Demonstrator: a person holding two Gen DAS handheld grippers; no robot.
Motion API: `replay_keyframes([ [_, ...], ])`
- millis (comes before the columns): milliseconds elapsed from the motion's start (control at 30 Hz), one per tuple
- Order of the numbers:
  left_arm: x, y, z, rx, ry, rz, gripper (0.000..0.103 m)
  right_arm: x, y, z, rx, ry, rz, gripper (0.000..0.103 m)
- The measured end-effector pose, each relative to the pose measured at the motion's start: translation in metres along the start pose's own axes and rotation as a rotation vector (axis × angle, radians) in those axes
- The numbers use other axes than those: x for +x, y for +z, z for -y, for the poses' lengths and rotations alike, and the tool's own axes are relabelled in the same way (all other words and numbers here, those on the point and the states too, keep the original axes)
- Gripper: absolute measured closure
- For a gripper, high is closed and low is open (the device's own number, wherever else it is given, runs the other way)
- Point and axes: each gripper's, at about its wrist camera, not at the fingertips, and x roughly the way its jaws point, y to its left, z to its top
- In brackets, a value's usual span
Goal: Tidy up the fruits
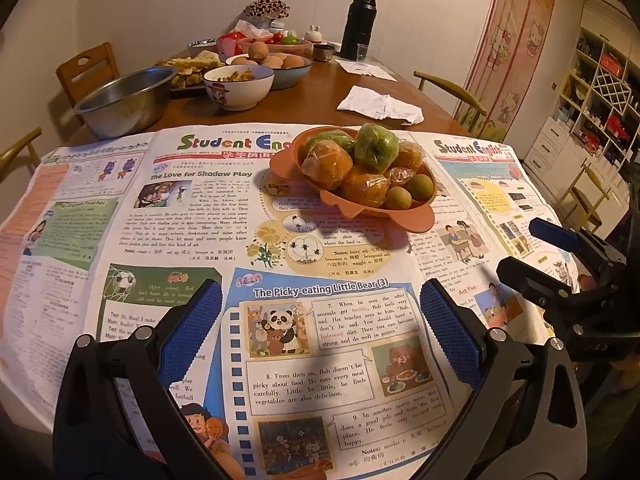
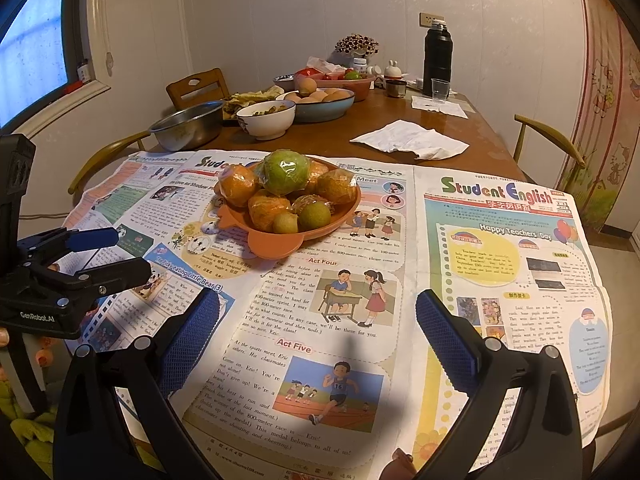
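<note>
Left gripper (image 1: 320, 340): held low above the newspaper sheets (image 1: 180, 220), blue-padded fingers (image 1: 192, 328) spread wide, nothing between them. Seen from the right wrist camera at far left (image 2: 104, 256), jaws likewise parted.

Centre: orange bowl (image 2: 276, 244) stood on the newspaper sheets, piled with fruit. A green apple (image 2: 286, 172) in clear wrap is set on top, wrapped oranges (image 2: 238, 186) are packed around it, and two small brown-green fruits (image 2: 314, 218) are lodged at the near rim; their kind cannot be told from here. Bowl is well apart from both grippers.

Behind, on the wooden table (image 2: 400, 120): steel basin (image 2: 188, 124), white bowl (image 2: 266, 118), blue dish of eggs (image 2: 320, 104), crumpled white paper (image 2: 412, 140), black flask (image 2: 437, 58) at the far end.

Right gripper (image 2: 318, 336): held over the near pages, fingers (image 2: 444, 340) released and wide, empty. Also caught at the right edge of the left wrist view (image 1: 532, 248), jaws apart.
</note>
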Motion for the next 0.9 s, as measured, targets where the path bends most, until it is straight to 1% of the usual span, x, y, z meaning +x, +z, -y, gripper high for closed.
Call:
replay_keyframes([
  [500, -0.002, -0.001, 0.000, -0.001, -0.004, -0.002, 0.010, -0.001, 0.000, -0.001, -0.006, -0.003, 0.003, 0.005],
  [700, -0.004, 0.000, 0.000, -0.016, -0.042, -0.008, 0.010, -0.001, 0.000, 0.001, -0.005, -0.010, -0.003, 0.005],
  [767, -0.006, 0.002, -0.003, -0.036, -0.042, 0.003, 0.010, 0.001, 0.000, 0.003, -0.005, -0.018, -0.009, 0.005],
  [900, -0.015, 0.011, -0.014, -0.087, -0.022, 0.070, 0.010, 0.007, 0.001, 0.005, -0.004, -0.039, -0.015, 0.005],
])
